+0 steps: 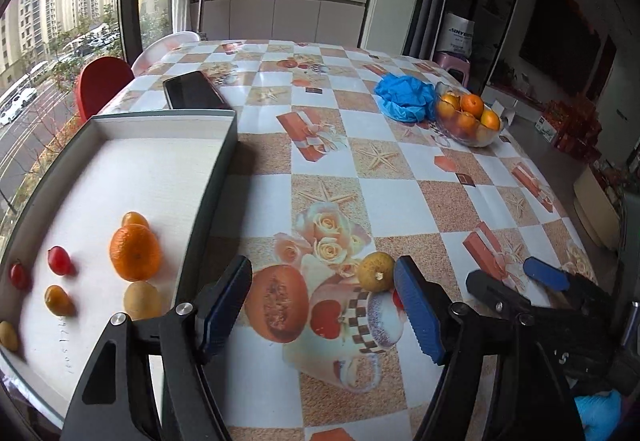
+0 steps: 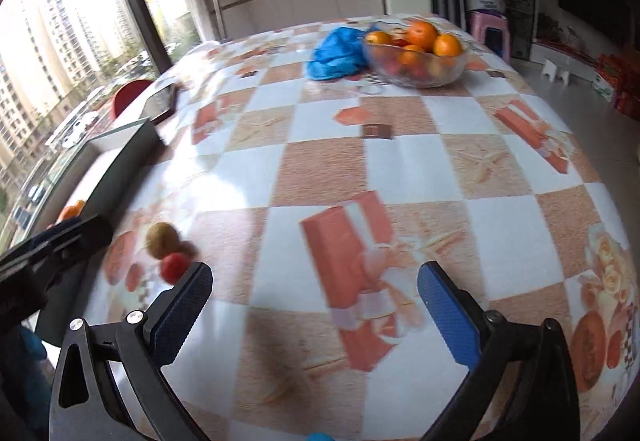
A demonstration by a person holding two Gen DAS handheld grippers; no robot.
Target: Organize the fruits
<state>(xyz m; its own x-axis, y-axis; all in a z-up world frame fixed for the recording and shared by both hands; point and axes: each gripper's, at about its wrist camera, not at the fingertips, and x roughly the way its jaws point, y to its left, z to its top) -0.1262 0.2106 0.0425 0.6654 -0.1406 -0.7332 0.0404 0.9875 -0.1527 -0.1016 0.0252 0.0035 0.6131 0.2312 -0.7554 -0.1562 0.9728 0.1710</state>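
Note:
A white tray (image 1: pixel 224 149) with grey walls lies at the left and holds a large orange (image 1: pixel 135 252), red cherry tomatoes (image 1: pixel 60 260) and several small yellow fruits (image 1: pixel 58 299). My left gripper (image 1: pixel 322 273) hangs open over the printed tablecloth. A yellow-green fruit (image 1: pixel 375 272) lies on the cloth just inside its right finger (image 1: pixel 416 305), untouched by the pads. A small red fruit (image 2: pixel 175 267) sits beside that yellow-green fruit (image 2: pixel 162 239), close to the left finger of my right gripper (image 2: pixel 316 275). My right gripper (image 1: pixel 516 277) is open with nothing between its fingers.
A glass bowl (image 1: pixel 480 139) of oranges stands at the far right of the table, with a crumpled blue bag (image 1: pixel 406 97) beside it. A dark phone (image 1: pixel 194 91) lies behind the tray. A red chair (image 1: pixel 102 83) stands at the window side.

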